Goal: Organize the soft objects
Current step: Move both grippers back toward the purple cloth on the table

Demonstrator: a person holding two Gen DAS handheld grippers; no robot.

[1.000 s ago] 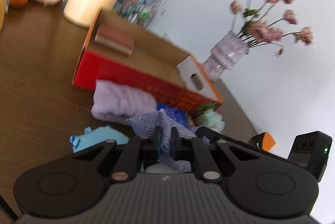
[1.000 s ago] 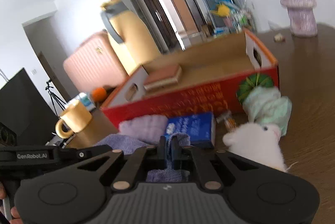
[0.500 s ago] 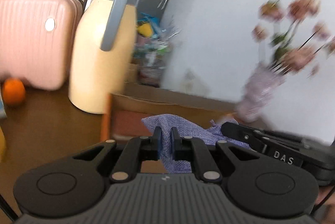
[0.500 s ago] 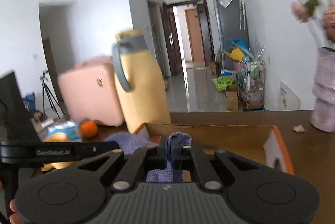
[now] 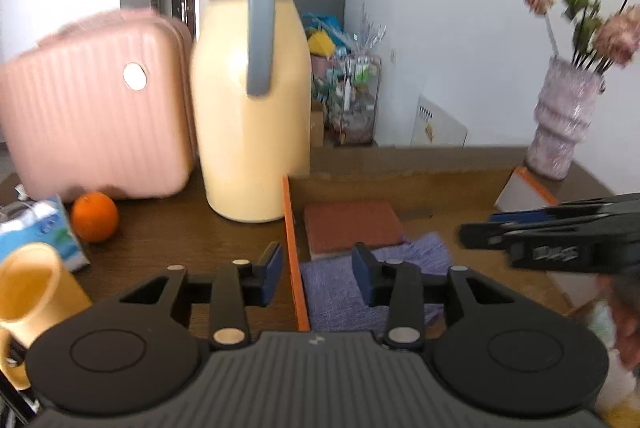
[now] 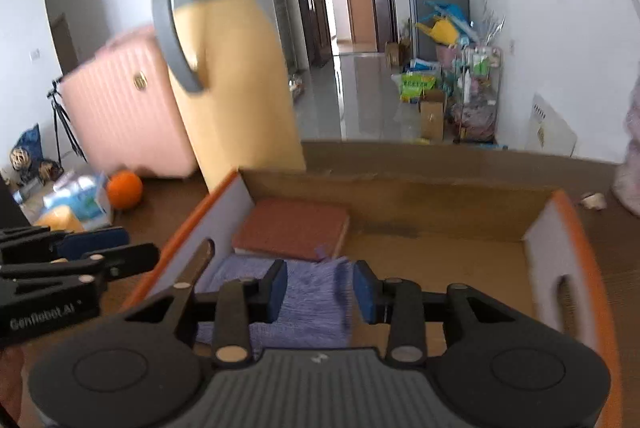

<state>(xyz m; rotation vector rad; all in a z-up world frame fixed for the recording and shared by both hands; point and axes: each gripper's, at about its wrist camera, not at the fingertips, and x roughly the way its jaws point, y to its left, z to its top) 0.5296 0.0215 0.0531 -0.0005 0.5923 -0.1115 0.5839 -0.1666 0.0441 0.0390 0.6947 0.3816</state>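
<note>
A purple woven cloth (image 5: 332,296) (image 6: 312,324) lies loose on the floor of the orange-rimmed cardboard box (image 5: 294,248) (image 6: 568,228), in front of a reddish-brown book (image 6: 292,228). My left gripper (image 5: 318,274) hovers over the box's left wall; its jaws are opening and the pads touch nothing. My right gripper (image 6: 320,292) hangs above the cloth, jaws opening, with the cloth below the gap and free of the pads. Each gripper shows at the edge of the other's view.
A tall yellow thermos jug (image 5: 252,131) and a pink suitcase (image 5: 92,123) stand just beyond the box's left end. An orange (image 5: 94,216), a tissue pack (image 5: 36,232) and a yellow mug (image 5: 28,288) sit at the left. A vase of flowers (image 5: 564,123) stands at the far right.
Both grippers, shut on the purple cloth, lifted it from the table over the box. Both have now opened, and the cloth has dropped into the box.
</note>
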